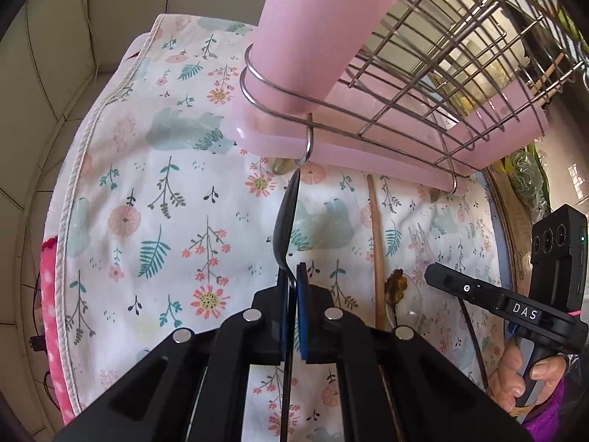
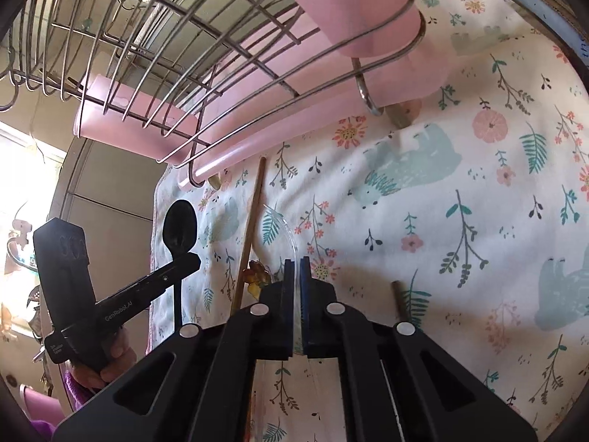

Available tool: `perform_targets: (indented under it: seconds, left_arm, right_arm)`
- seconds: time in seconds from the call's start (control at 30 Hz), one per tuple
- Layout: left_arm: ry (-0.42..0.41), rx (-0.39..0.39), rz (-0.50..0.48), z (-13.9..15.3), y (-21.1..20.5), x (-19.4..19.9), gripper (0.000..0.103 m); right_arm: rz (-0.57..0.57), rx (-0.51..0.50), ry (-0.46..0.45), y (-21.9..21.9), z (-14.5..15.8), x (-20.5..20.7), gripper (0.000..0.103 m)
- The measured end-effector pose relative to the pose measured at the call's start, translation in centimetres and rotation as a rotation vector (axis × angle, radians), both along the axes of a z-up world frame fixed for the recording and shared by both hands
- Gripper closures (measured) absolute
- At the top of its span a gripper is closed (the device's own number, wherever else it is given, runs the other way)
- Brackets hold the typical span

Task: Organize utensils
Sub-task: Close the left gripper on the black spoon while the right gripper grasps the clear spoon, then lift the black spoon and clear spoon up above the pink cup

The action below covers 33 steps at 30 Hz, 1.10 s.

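My left gripper [image 1: 292, 269] is shut on the neck of a black spoon [image 1: 287, 213], which stands edge-on above the floral cloth; the right wrist view shows the black spoon's bowl [image 2: 180, 224] pointing up from the left gripper [image 2: 191, 258]. My right gripper [image 2: 297, 261] is shut on a clear plastic fork [image 2: 285, 228], low over the cloth. From the left, the right gripper [image 1: 432, 274] shows with the clear fork's tines [image 1: 418, 239] ahead of it. A pink utensil cup [image 1: 294, 37] hangs in a wire ring just beyond both.
A wire dish rack [image 1: 441, 55] on a pink tray [image 1: 368, 154] fills the back. On the floral cloth [image 1: 165, 184] lie a wooden chopstick [image 1: 377, 250], an amber-handled spoon [image 1: 395, 283] and a short brown stick [image 2: 397, 298]. A hand [image 1: 515, 375] grips the right handle.
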<state>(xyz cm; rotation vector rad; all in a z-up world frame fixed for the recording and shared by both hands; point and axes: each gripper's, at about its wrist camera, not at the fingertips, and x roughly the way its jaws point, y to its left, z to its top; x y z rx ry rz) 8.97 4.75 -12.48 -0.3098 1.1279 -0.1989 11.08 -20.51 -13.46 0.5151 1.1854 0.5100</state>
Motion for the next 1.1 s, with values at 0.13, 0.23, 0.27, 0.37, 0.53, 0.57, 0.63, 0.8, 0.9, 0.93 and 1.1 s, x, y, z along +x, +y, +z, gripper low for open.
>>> perform_targets:
  seconds: [0.13, 0.23, 0.27, 0.37, 0.53, 0.57, 0.63, 0.8, 0.9, 0.93, 1.1]
  left_arm:
    - [-0.073, -0.034, 0.013, 2.0, 0.3, -0.9, 0.100]
    - [-0.128, -0.057, 0.025, 3.7, 0.7, -1.5, 0.100]
    - [-0.145, -0.064, 0.028, 4.2, 1.0, -1.7, 0.100]
    - [-0.206, -0.070, 0.036, 6.0, 1.1, -2.4, 0.100]
    - [-0.273, -0.092, 0.042, 8.2, 1.0, -2.8, 0.100]
    - [-0.282, -0.096, 0.043, 8.6, 1.1, -2.9, 0.100]
    - [-0.300, -0.100, 0.046, 9.2, 1.0, -3.1, 0.100]
    - [-0.361, -0.110, 0.057, 10.9, 1.3, -3.6, 0.100]
    - [-0.419, -0.124, 0.078, 12.5, 1.8, -3.8, 0.100]
    - [-0.447, -0.126, 0.087, 13.4, 2.1, -3.9, 0.100]
    - [-0.596, -0.141, 0.126, 17.8, 3.1, -3.7, 0.100]
  right_arm:
    - [-0.023, 0.061, -0.037, -1.3, 0.7, -0.7, 0.100]
    - [-0.043, 0.096, -0.070, -2.3, 1.4, -1.2, 0.100]
    - [-0.053, 0.120, -0.087, -2.7, 1.8, -1.4, 0.100]
    - [-0.065, 0.153, -0.133, -3.5, 3.0, -1.5, 0.100]
    - [-0.075, 0.200, -0.198, -4.3, 4.9, -2.0, 0.100]
    - [-0.076, 0.205, -0.204, -4.4, 5.1, -2.1, 0.100]
    - [-0.079, 0.213, -0.224, -4.8, 5.8, -2.1, 0.100]
    - [-0.090, 0.208, -0.311, -5.5, 8.4, -2.4, 0.100]
    - [-0.102, 0.207, -0.389, -6.5, 10.9, -2.8, 0.100]
    - [-0.106, 0.207, -0.416, -6.7, 11.7, -3.0, 0.100]
    - [-0.129, 0.207, -0.584, -7.9, 16.6, -2.8, 0.100]
